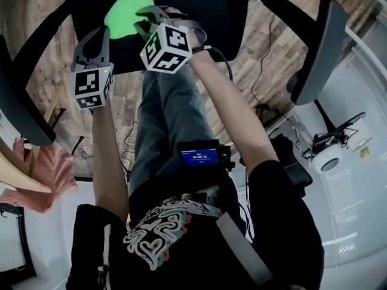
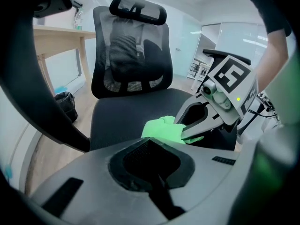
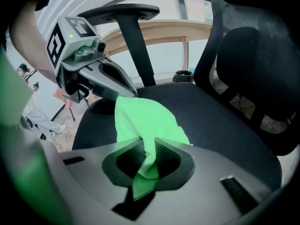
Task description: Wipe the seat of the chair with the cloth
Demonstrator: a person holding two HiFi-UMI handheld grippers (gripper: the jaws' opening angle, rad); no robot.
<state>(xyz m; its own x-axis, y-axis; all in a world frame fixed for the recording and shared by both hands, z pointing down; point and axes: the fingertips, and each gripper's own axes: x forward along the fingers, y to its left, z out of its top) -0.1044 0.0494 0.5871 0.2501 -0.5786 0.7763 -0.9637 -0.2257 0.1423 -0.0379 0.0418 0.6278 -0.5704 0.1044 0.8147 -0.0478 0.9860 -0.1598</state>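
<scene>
The black chair seat (image 1: 199,5) (image 2: 122,114) (image 3: 215,118) has a bright green cloth (image 1: 124,14) (image 2: 164,129) (image 3: 140,121) lying on it near its front left. My right gripper (image 1: 147,18) (image 3: 147,142) is shut on the cloth, with a fold pinched between its jaws; it also shows in the left gripper view (image 2: 197,131). My left gripper (image 1: 104,34) (image 2: 150,142) hangs just left of the cloth over the seat's front edge, jaws together and holding nothing. In the right gripper view the left gripper (image 3: 126,90) touches the cloth's far edge.
Two black armrests (image 1: 314,47) (image 1: 24,101) flank the seat. The mesh backrest (image 2: 131,55) and headrest (image 2: 138,11) rise behind it. A wooden desk (image 2: 56,36) and a dark bin (image 2: 63,104) stand beyond. Cables lie on the wooden floor (image 1: 266,35).
</scene>
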